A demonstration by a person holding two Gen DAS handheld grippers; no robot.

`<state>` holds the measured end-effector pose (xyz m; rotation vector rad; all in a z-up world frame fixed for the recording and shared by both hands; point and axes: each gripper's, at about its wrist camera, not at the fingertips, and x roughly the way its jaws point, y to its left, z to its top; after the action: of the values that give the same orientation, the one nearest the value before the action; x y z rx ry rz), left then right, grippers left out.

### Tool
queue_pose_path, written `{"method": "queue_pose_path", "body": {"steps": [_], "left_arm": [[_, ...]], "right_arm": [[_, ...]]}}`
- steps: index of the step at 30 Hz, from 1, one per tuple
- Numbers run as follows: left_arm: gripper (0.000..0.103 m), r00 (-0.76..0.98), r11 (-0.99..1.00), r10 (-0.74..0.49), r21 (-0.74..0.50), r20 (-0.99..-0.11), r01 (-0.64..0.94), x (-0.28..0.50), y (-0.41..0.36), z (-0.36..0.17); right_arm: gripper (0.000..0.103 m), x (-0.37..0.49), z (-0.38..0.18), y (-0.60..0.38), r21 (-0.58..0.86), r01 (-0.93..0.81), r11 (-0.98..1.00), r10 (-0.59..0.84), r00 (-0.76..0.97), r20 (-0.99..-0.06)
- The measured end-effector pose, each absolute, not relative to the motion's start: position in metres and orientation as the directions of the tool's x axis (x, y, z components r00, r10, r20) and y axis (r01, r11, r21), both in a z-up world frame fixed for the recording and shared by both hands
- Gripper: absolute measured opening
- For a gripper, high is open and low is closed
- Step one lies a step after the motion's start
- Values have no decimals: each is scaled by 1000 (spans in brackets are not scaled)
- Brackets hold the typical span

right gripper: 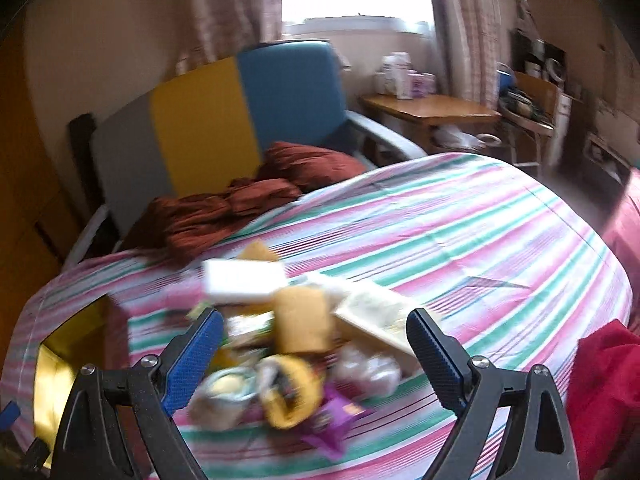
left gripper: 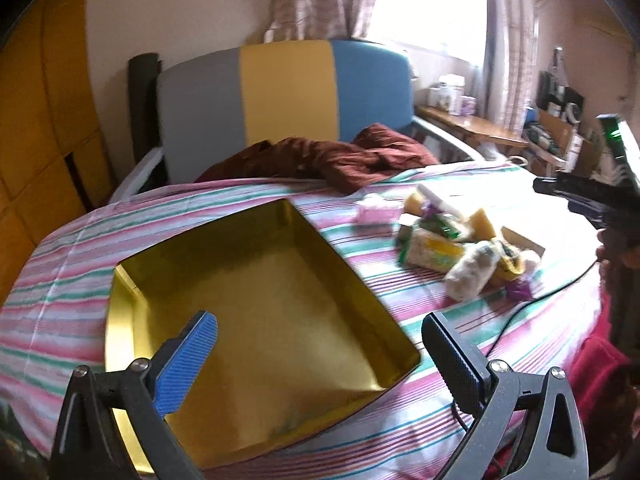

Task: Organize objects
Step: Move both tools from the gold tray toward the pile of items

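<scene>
A gold metal tin (left gripper: 256, 312) lies open and empty on the striped bedsheet. My left gripper (left gripper: 320, 356) is open and empty, hovering over the tin's near part. A pile of small items (left gripper: 460, 248) lies to the tin's right: packets, yellow sponges, a white box, a purple wrapper. In the right wrist view the pile (right gripper: 288, 356) is blurred and sits between and just beyond the fingers of my open, empty right gripper (right gripper: 316, 352). The tin's edge (right gripper: 60, 364) shows at the left. The right gripper's body (left gripper: 592, 196) shows at the right of the left wrist view.
The bed carries a pink, green and white striped sheet (right gripper: 460, 240). A crumpled maroon cloth (left gripper: 328, 156) lies at the far side against a grey, yellow and blue headboard (left gripper: 288, 88). A black cable (left gripper: 532, 300) runs across the sheet. A wooden table (right gripper: 432, 110) stands by the window.
</scene>
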<state>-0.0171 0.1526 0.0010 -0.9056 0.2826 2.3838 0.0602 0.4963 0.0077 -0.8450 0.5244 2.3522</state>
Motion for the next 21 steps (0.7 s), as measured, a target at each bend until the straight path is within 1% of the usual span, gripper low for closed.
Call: {"method": "queue_pose_path", "body": {"steps": [3, 6, 8, 13, 17, 20, 21], "left_arm": [[103, -592, -792, 463, -8, -659, -610, -18, 167, 2], [103, -558, -765, 478, -9, -679, -644, -20, 185, 2], [103, -562, -753, 472, 21, -679, -657, -20, 201, 3], [103, -524, -716, 483, 28, -702, -698, -24, 242, -3], [103, -453, -671, 480, 18, -751, -741, -32, 282, -18], [99, -404, -631, 480, 12, -779, -775, -35, 307, -30], [97, -394, -622, 480, 13, -784, -783, -35, 313, -33]], "right_arm": [[94, 71, -3, 519, 197, -666, -720, 395, -626, -672], [94, 82, -15, 533, 269, -685, -677, 372, -634, -678], [94, 83, -22, 539, 295, -693, -658, 350, -629, -695], [94, 86, -23, 539, 332, -678, -656, 325, -650, -687], [94, 83, -26, 538, 376, -634, -676, 261, -683, -682], [94, 77, -26, 534, 390, -598, -700, 221, -701, -678], [94, 75, -27, 533, 395, -590, -705, 208, -704, -679]]}}
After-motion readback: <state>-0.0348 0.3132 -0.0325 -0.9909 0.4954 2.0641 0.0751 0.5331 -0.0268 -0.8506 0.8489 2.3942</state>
